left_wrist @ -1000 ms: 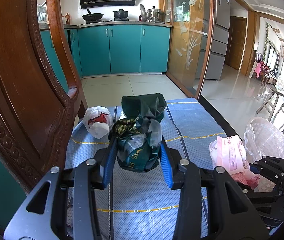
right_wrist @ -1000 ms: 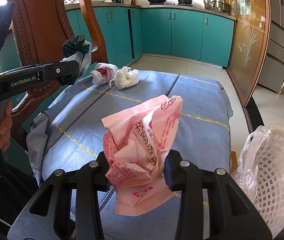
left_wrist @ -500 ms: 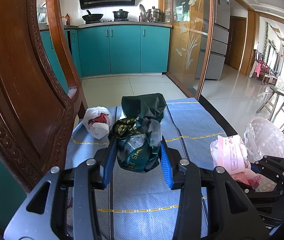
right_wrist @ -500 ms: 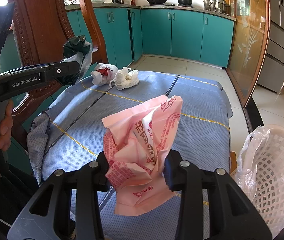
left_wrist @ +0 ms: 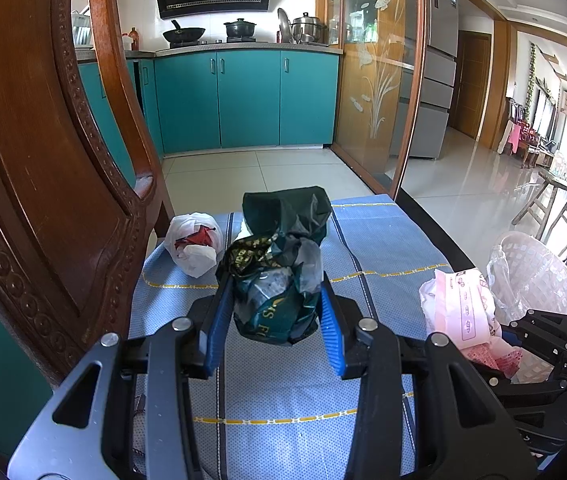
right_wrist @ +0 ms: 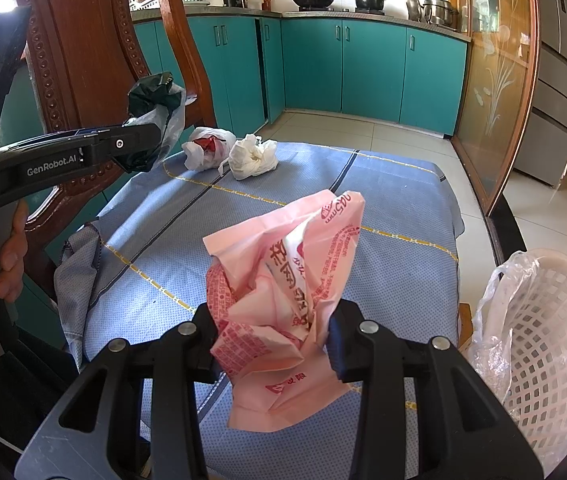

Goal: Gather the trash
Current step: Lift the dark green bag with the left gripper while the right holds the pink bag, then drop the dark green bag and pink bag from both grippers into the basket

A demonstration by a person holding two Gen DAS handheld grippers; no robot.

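My left gripper [left_wrist: 273, 300] is shut on a crumpled dark green wrapper [left_wrist: 279, 264], held above the blue tablecloth [left_wrist: 283, 392]. The same wrapper [right_wrist: 155, 100] and left gripper [right_wrist: 139, 148] show at the left of the right wrist view. My right gripper [right_wrist: 271, 344] is shut on a crumpled pink wrapper [right_wrist: 287, 292], also seen as the pink wrapper [left_wrist: 463, 308] at the right of the left wrist view. A white bag with red inside [right_wrist: 205, 148] and a white crumpled tissue [right_wrist: 253, 156] lie at the table's far end. A white mesh basket [right_wrist: 551, 344] lined with clear plastic stands off the right edge.
A carved wooden chair back [left_wrist: 43, 160] rises close on the left. A person's hand [right_wrist: 7, 252] holds the left gripper's handle. Teal kitchen cabinets [left_wrist: 243, 100] and a tiled floor lie beyond the table. The basket [left_wrist: 531, 268] sits beside the table's right edge.
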